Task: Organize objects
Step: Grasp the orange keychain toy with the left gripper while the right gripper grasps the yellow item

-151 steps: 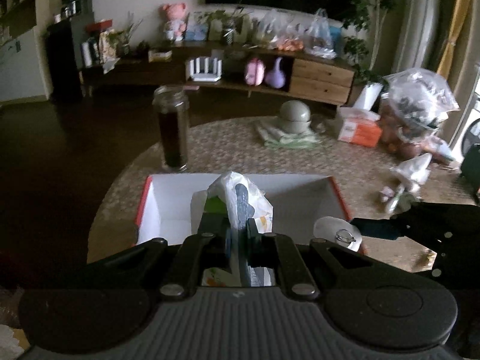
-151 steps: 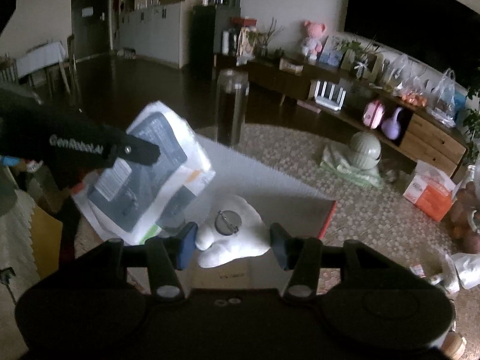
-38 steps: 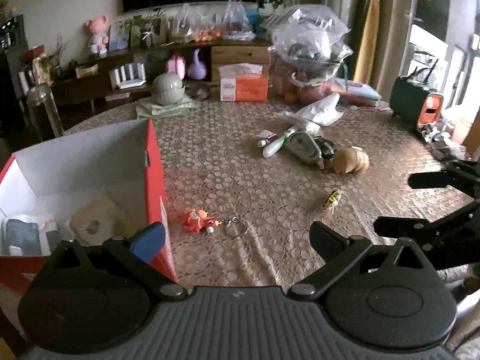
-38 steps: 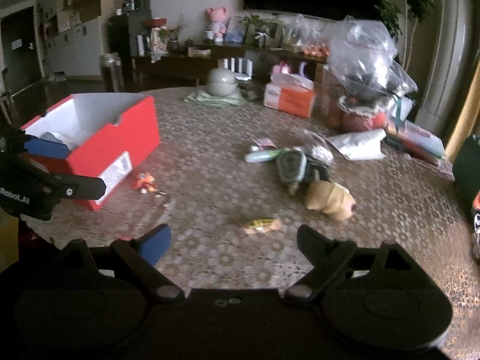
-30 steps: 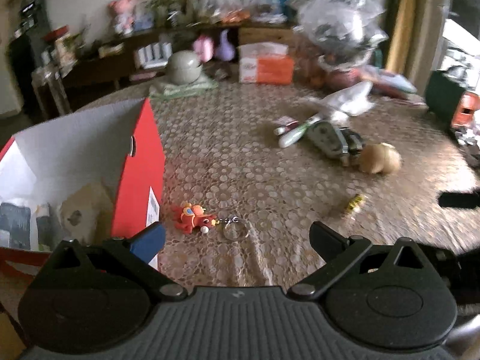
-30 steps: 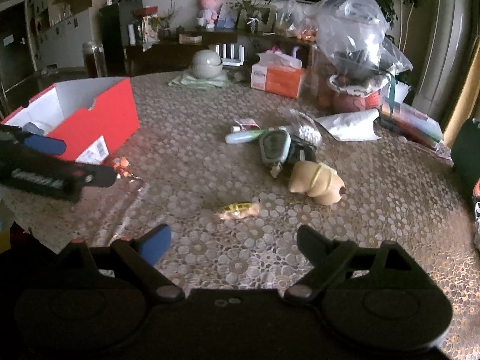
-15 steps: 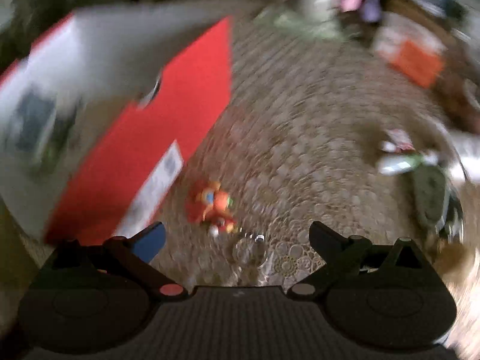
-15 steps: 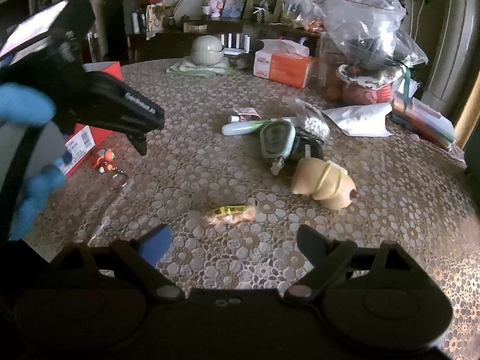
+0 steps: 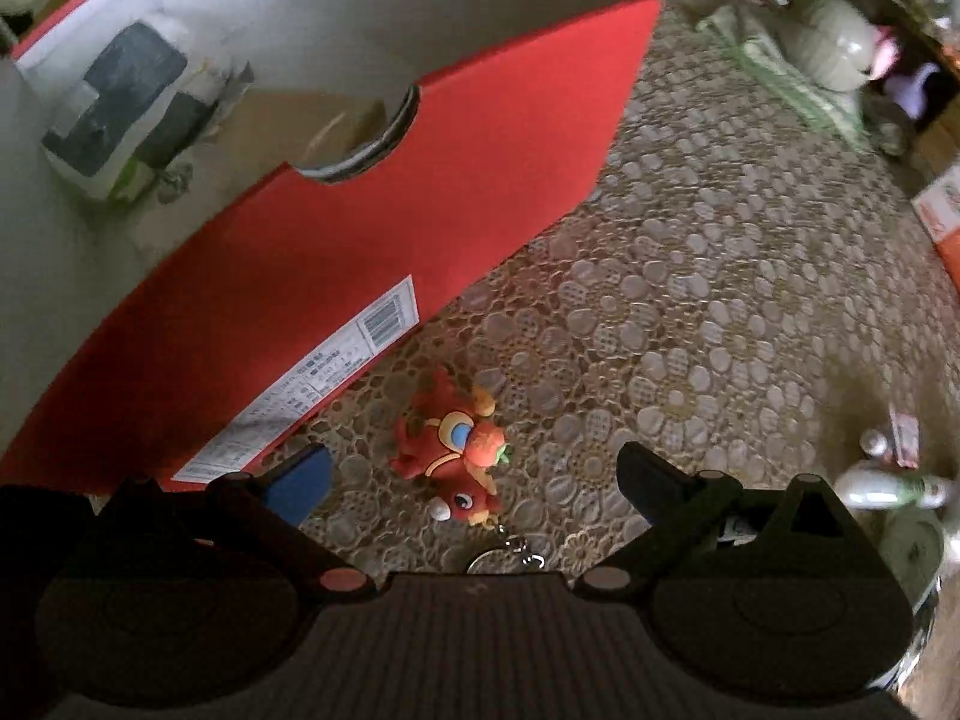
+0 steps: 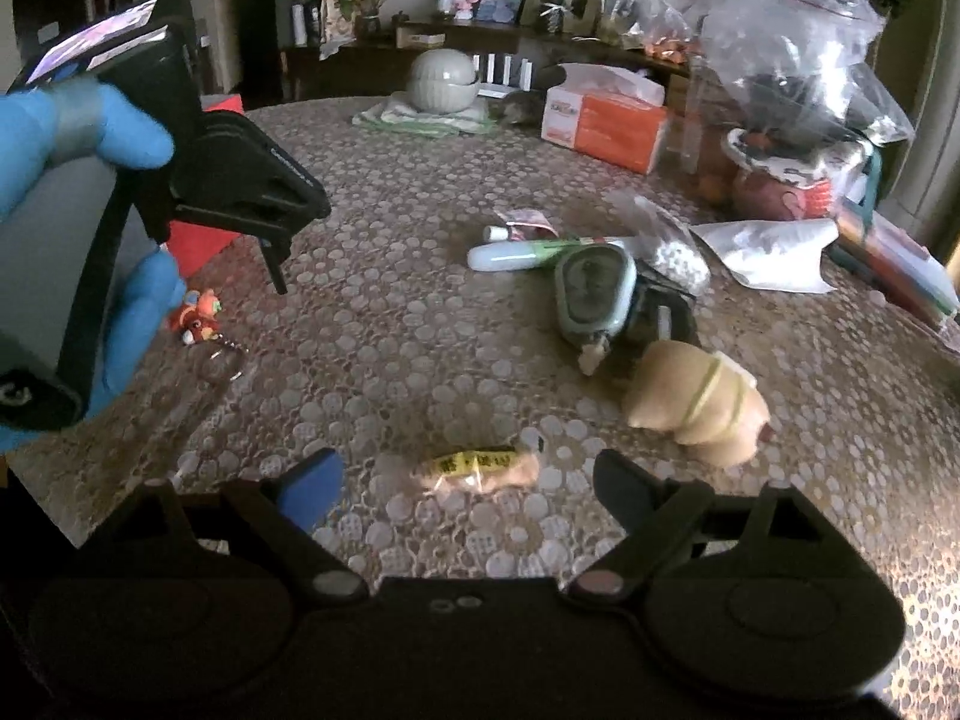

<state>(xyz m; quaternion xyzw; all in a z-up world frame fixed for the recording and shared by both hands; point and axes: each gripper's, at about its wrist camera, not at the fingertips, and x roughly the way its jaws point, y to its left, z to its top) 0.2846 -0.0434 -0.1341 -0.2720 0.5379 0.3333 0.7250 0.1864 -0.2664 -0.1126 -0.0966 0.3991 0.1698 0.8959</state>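
Note:
A red-orange toy keychain [image 9: 454,463] lies on the lace tablecloth beside the red box [image 9: 384,228]. My left gripper [image 9: 474,480] points steeply down over it, open, its fingers standing either side of the toy without touching. In the right wrist view the same keychain [image 10: 197,312] shows at the left, under the left gripper held by a blue-gloved hand [image 10: 72,120]. My right gripper [image 10: 465,486] is open above a small yellow-labelled wrapped snack [image 10: 480,468], which lies between its fingertips on the cloth. The box holds a white-and-grey packet [image 9: 120,108].
Further back on the table lie a green goggle-like case [image 10: 594,291], a tan bread-shaped toy [image 10: 696,405], a white-green tube [image 10: 528,252], an orange tissue box [image 10: 606,120], a white paper [image 10: 774,252] and a big clear plastic bag [image 10: 792,60]. A grey-green bowl [image 10: 444,81] sits on a cloth at the far side.
My left gripper swung down and rolled toward the keychain, which now sits between its fingers. My right gripper came lower and closer to the wrapped snack. Both stayed open.

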